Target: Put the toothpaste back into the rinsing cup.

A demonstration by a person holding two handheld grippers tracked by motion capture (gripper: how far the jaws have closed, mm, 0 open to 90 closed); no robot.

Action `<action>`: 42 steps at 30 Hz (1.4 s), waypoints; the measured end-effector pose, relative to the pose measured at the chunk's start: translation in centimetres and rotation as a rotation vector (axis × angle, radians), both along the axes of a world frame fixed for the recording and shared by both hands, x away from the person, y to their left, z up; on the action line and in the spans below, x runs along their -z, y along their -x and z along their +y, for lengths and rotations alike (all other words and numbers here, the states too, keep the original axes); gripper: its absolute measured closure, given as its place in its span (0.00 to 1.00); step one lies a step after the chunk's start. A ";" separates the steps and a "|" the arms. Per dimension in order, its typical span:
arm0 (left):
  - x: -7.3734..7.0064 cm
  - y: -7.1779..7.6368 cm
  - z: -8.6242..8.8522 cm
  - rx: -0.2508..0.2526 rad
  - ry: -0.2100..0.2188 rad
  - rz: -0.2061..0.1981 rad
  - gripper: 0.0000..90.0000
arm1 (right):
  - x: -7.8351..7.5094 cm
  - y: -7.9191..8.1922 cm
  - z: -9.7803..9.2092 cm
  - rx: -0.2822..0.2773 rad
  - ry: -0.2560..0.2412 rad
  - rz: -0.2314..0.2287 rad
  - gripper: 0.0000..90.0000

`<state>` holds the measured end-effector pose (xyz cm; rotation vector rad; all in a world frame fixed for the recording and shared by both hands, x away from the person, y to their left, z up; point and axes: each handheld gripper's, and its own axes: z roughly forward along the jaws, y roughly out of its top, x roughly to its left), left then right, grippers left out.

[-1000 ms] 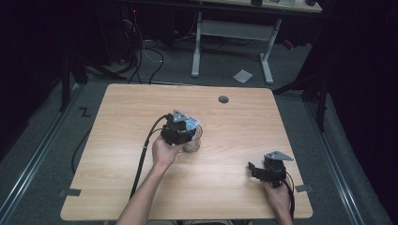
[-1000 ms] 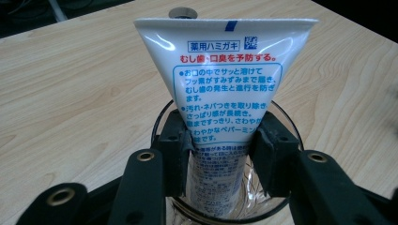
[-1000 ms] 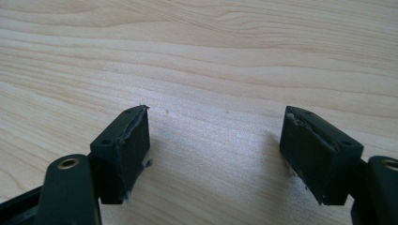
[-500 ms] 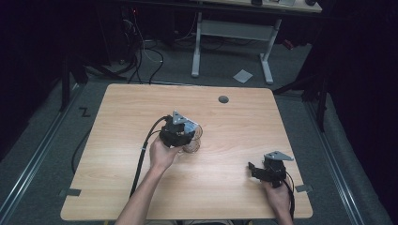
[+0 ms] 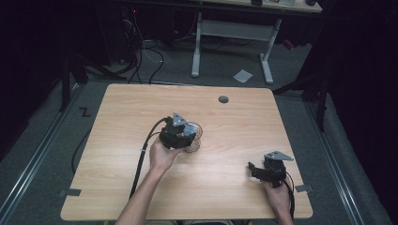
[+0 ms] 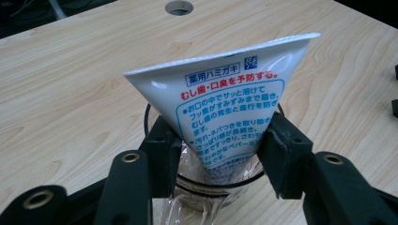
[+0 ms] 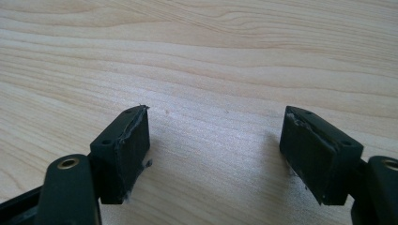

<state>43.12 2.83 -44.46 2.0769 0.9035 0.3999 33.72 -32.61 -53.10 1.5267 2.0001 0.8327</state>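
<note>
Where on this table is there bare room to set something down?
Bare wood runs along the table left edge and between the round hole and the right gripper. It is crowded mid-table, where the left gripper holds a tube in a glass.

In the left gripper view, the toothpaste tube's (image 6: 225, 117) lower end was hidden inside the clear glass (image 6: 213, 187), whose base was cut off by the bottom edge. From the high view, the left gripper (image 5: 180, 136) covered most of that glass, and the tube's print was too small to read there.
</note>
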 end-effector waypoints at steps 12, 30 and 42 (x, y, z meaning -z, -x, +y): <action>-0.2 0.1 0.0 -0.006 0.027 0.006 0.44 | 0.0 0.0 0.0 -0.001 0.001 -0.001 0.27; -0.7 0.3 0.9 -0.019 0.042 0.015 0.31 | 0.0 0.0 0.0 -0.001 0.001 0.000 0.27; -1.2 1.0 2.1 -0.036 0.064 0.001 0.30 | 0.0 0.0 0.0 -0.001 0.001 -0.001 0.27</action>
